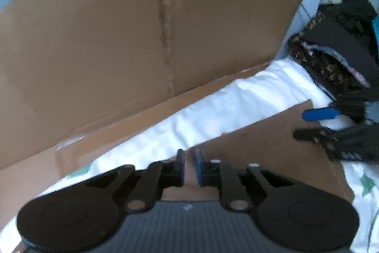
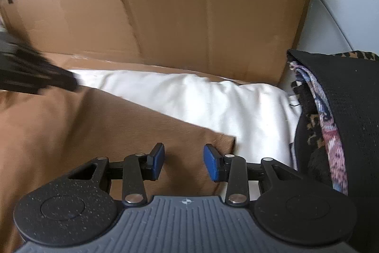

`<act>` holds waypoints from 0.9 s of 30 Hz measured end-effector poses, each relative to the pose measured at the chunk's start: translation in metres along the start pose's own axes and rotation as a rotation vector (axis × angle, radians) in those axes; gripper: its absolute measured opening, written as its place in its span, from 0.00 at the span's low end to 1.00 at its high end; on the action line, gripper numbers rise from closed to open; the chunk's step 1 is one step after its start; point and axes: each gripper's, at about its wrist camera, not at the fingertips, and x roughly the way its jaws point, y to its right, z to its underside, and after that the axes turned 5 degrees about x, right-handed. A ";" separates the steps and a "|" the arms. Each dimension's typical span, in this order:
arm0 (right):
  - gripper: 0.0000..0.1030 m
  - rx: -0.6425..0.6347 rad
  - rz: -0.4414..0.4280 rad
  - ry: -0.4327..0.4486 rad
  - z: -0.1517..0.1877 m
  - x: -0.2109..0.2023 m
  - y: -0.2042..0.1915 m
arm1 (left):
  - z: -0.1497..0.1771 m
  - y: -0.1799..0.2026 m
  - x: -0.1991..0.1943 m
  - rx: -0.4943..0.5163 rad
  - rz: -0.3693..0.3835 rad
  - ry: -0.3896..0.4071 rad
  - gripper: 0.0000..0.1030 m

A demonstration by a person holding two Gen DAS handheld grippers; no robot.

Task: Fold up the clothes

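You hover both tongs, left (image 1: 189,166) nearly closed and empty, right (image 2: 184,161) parted, over the brown garment (image 2: 83,129) to pinch its edge.

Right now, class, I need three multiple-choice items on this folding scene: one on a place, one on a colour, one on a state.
1. The brown garment lies on: A the dark clothes pile; B the white bedding; C the cardboard.
2. The gripper pads are: A red; B green; C blue.
3. The right gripper is: A open; B shut on bedding; C shut on cardboard.
Answers: B, brown cloth overlaps white; C, both pads show blue; A, its jaws stand apart over the garment.
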 end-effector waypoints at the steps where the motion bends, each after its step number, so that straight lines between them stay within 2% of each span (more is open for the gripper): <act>1: 0.38 0.007 0.018 0.000 -0.001 0.002 0.001 | 0.007 -0.005 -0.009 -0.010 -0.012 0.002 0.16; 5: 0.38 -0.005 0.072 -0.004 -0.004 0.005 -0.004 | 0.041 -0.031 -0.048 -0.066 -0.072 -0.004 0.18; 9: 0.39 -0.010 0.089 -0.008 -0.011 0.000 -0.004 | 0.079 -0.058 -0.093 -0.133 -0.157 -0.017 0.18; 11: 0.39 -0.003 0.094 -0.006 -0.016 -0.006 -0.004 | 0.096 -0.067 -0.119 -0.157 -0.196 -0.015 0.24; 14: 0.41 -0.021 0.091 -0.005 -0.021 -0.016 -0.011 | 0.121 -0.079 -0.157 -0.194 -0.241 -0.016 0.27; 18: 0.43 -0.057 0.065 0.000 -0.029 -0.034 -0.022 | 0.152 -0.099 -0.206 -0.257 -0.296 -0.020 0.29; 27: 0.46 -0.164 -0.072 0.022 -0.053 -0.079 -0.069 | 0.219 -0.158 -0.308 -0.392 -0.456 -0.021 0.34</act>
